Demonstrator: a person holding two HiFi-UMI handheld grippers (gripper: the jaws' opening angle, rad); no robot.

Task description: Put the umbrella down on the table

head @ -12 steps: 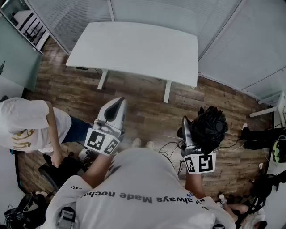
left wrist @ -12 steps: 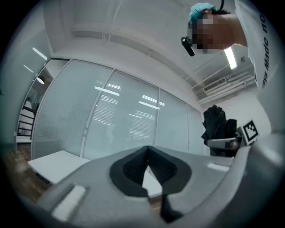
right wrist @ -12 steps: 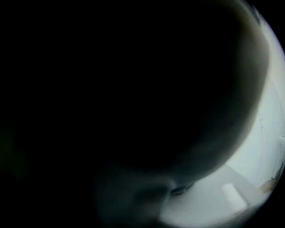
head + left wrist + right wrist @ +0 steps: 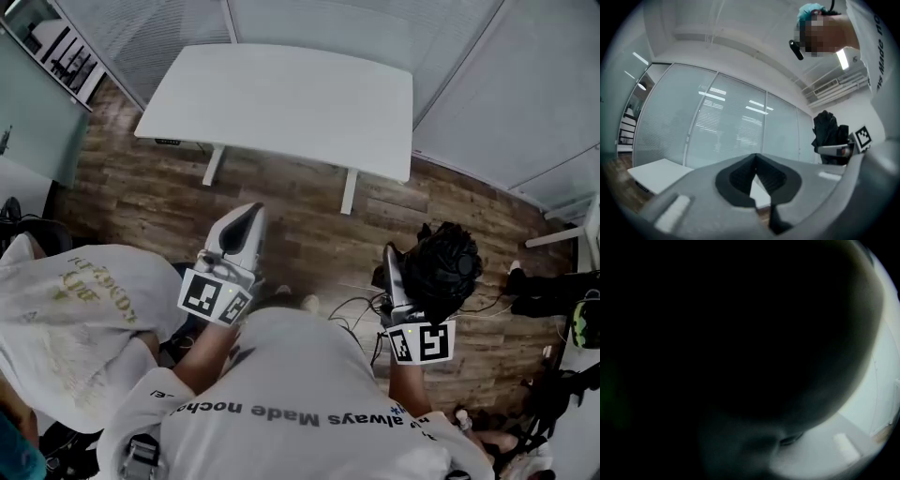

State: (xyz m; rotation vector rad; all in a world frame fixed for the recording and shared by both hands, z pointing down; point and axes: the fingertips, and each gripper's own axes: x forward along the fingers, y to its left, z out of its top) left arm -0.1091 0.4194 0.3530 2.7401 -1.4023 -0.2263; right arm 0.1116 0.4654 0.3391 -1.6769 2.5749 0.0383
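A folded black umbrella [image 4: 442, 265] is bunched in my right gripper [image 4: 401, 270], which is shut on it and held level over the wooden floor, to the right of my body. Its dark fabric [image 4: 740, 333] fills nearly all of the right gripper view and hides the jaws. The left gripper view shows the same umbrella [image 4: 828, 131] far right. My left gripper [image 4: 247, 219] points toward the white table [image 4: 281, 103]; its jaws [image 4: 755, 161] meet at the tips with nothing between them. The table stands further ahead, bare.
Another person in a white shirt [image 4: 75, 319] bends close at my left. Cables [image 4: 361, 305] lie on the floor between my grippers. Black gear [image 4: 553, 291] sits at the right. Blind-covered glass walls [image 4: 328, 23] stand behind the table, a shelf [image 4: 56, 47] top left.
The person in the white shirt at my left has leaned in and now covers much more of the lower left. Both grippers and the umbrella have kept their places.
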